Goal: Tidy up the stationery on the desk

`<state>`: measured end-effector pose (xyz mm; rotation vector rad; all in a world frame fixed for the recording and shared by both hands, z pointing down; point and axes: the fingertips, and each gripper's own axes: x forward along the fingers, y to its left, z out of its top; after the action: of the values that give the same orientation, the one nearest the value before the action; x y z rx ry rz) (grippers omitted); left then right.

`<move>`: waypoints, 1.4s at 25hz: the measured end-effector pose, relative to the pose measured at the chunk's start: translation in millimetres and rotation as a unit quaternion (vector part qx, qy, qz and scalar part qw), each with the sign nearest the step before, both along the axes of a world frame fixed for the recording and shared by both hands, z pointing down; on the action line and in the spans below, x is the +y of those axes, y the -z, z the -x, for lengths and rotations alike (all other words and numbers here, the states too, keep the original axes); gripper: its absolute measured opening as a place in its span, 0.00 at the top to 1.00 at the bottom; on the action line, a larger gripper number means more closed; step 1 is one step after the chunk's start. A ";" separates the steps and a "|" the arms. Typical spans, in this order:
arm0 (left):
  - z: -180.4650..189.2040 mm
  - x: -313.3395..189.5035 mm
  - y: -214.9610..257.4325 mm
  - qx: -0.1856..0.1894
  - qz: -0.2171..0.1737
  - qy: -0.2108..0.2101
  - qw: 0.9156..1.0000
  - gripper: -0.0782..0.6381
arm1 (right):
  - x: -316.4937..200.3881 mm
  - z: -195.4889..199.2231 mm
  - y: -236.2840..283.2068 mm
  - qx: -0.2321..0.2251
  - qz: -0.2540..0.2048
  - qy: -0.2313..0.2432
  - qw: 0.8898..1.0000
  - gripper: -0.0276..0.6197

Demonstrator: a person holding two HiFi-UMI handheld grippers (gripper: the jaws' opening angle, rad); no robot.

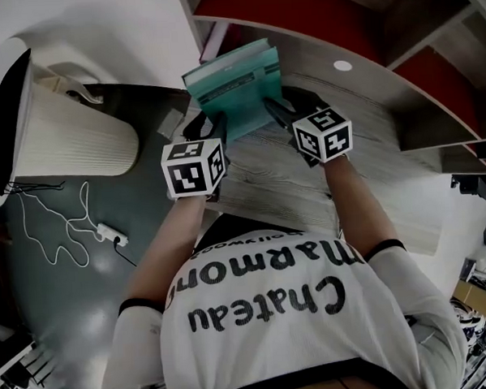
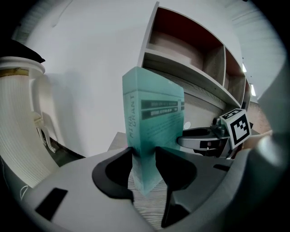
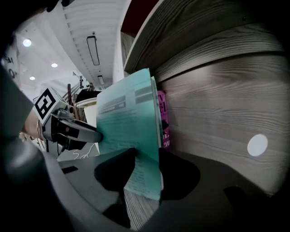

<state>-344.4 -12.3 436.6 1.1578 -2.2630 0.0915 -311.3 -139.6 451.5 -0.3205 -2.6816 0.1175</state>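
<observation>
My left gripper (image 2: 144, 156) was clenched on the near lower corner of a teal hardcover book (image 2: 156, 122), with the 2 jaws pressed against its front and back covers beside the spine. My right gripper (image 3: 147, 158) was clamped in the same way on the opposite lower corner, where the white page edges showed. In the head view the left gripper (image 1: 205, 125) and the right gripper (image 1: 281, 108) gripped the book (image 1: 237, 84) from its 2 sides, each with its cube of square markers toward me.

The book stood upright between them, its cover text running sideways. It was over the far part of the pale wood-grain desk (image 1: 267, 180), close under the wooden shelf unit with red back panels (image 1: 315, 15). I could not tell whether its lower edge touched the desk.

Just behind the teal book, a magenta book (image 3: 161, 118) stood against the wood. A small white round disc (image 1: 343, 66) lay on the wood-grain surface to the right of the books.

Farther left stood a white ribbed cylinder (image 1: 78, 141), and a white cable with a power strip (image 1: 108, 233) lay on the grey floor (image 1: 62, 305). My white T-shirt with black lettering (image 1: 274, 326) filled the bottom of the head view.
</observation>
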 end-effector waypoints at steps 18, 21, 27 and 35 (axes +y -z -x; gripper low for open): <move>-7.1 -20.0 -6.3 -0.055 0.019 -0.036 0.998 0.72 | -19.4 45.6 -12.7 0.012 0.039 -0.088 0.995 0.87; -8.1 -22.3 -6.8 -0.059 0.021 -0.046 0.997 0.72 | -20.2 50.1 -14.0 0.011 0.066 -0.101 0.993 0.88; -8.0 -27.0 -6.7 -0.052 0.019 -0.050 0.997 0.72 | -30.9 53.1 -17.7 0.010 0.111 -0.145 0.983 0.80; -2.8 -36.8 -5.9 -0.048 0.013 -0.054 0.997 0.72 | -34.8 65.7 -18.4 0.000 0.183 -0.178 0.967 0.86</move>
<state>-341.6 -49.1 442.5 1.2873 -2.2747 0.2232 -377.0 -174.5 470.0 0.0577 -2.6803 0.7239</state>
